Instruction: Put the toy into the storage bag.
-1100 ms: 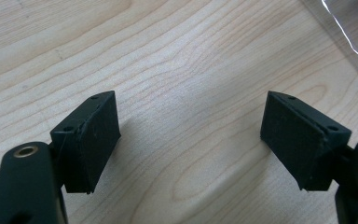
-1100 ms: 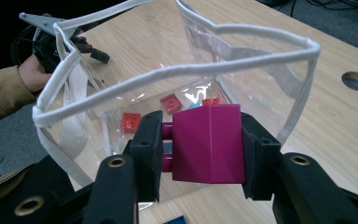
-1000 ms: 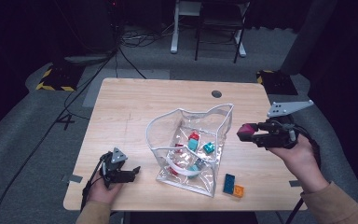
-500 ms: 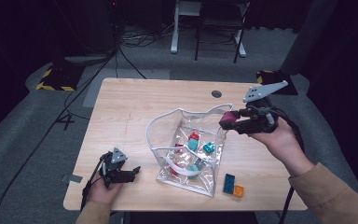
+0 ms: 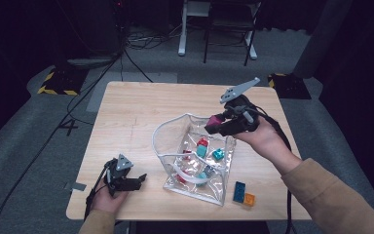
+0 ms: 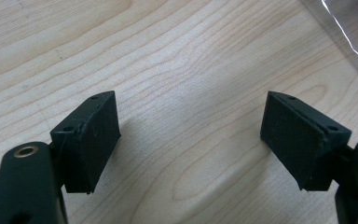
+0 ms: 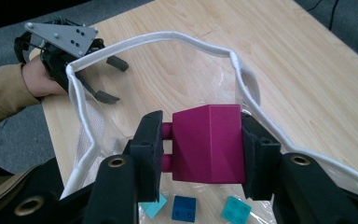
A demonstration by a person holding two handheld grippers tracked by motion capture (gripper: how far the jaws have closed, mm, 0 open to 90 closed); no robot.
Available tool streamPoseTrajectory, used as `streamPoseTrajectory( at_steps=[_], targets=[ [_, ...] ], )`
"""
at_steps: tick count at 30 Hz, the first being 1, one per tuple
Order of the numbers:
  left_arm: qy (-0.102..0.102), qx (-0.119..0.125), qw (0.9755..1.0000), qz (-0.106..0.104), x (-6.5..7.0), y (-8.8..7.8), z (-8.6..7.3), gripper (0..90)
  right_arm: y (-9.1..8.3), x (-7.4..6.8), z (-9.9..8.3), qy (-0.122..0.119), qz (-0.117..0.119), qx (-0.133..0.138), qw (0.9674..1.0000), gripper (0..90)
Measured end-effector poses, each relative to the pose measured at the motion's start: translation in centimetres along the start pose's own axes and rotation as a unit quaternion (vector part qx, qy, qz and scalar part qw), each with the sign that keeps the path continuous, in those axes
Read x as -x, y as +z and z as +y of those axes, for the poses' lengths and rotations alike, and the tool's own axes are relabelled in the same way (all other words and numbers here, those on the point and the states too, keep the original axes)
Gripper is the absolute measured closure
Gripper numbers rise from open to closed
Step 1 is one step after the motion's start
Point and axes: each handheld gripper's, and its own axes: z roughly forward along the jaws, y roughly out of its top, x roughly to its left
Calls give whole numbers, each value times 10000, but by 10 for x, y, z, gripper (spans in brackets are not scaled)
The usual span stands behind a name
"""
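My right gripper point(image 5: 215, 123) point(image 7: 200, 142) is shut on a magenta brick point(image 7: 208, 143) point(image 5: 215, 120), its studs against the left pad. It hangs over the open mouth of a clear plastic bag with a white rim point(image 5: 169, 127) point(image 7: 242, 74) in the middle of the table. Inside the bag lie several bricks: red point(image 5: 202, 142), teal point(image 5: 218, 154) and light blue point(image 5: 201, 150). My left gripper point(image 5: 136, 181) point(image 6: 190, 140) rests open on the wood near the front left edge, nothing between its pads. In the right gripper view the left gripper point(image 7: 107, 77) shows beyond the bag.
A blue brick point(image 5: 239, 191) and an orange brick point(image 5: 249, 199) lie side by side on the table point(image 5: 136, 112), right of the bag near the front edge. A small dark disc sits in the tabletop at the back right. Cables and chair legs stand on the floor behind.
My right gripper has carried the magenta brick leftwards from the table's right side to above the bag's mouth. The left gripper has stayed put.
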Motion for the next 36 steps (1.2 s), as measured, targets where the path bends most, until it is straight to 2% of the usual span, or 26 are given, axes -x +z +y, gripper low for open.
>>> streamPoseTrajectory(
  at_steps=[4, 7, 8, 15, 21, 23, 24, 25, 26, 27, 31, 36],
  targets=[
    [0, 0, 10000, -1, 0, 0, 0, 200, 14, 1, 3, -11, 44, -159, 9999, 565],
    [-1, -1, 10000, -1, 0, 0, 0, 200, 32, 0, 5, -40, 73, -420, 9991, 565],
    [-1, -1, 10000, -1, 0, 0, 0, 200, 32, 0, 5, -40, 73, -420, 9991, 565],
    [-1, 0, 10000, -2, 0, 0, 0, 200, 60, -2, 3, -65, 149, -917, 9957, 565],
    [-2, -1, 10000, -2, 0, 0, 0, 200, 71, -5, 5, -109, 169, -1142, 9933, 565],
    [-2, -1, 10000, -2, 0, 0, 0, 200, 78, -6, 5, -126, 191, -1379, 9902, 565],
    [-2, -1, 10000, -2, 0, 0, 0, 200, 78, -6, 5, -126, 191, -1379, 9902, 565],
    [6, -6, 10000, -3, 0, 0, 0, 200, 82, -7, 4, -172, 173, -1507, 9883, 565],
    [6, -6, 10000, -3, 0, 0, 0, 200, 82, -7, 4, -172, 173, -1507, 9883, 565],
    [-2, 0, 10000, -2, 0, 0, 0, 200, 85, -9, 4, -202, 168, -1595, 9868, 564],
    [5, -5, 10000, -3, 0, 0, 0, 200, 88, -10, 3, -181, 200, -1683, 9854, 565],
    [1, -2, 10000, -2, 0, 0, 0, 200, 88, -9, 1, -181, 265, -1685, 9852, 552]
  ],
)
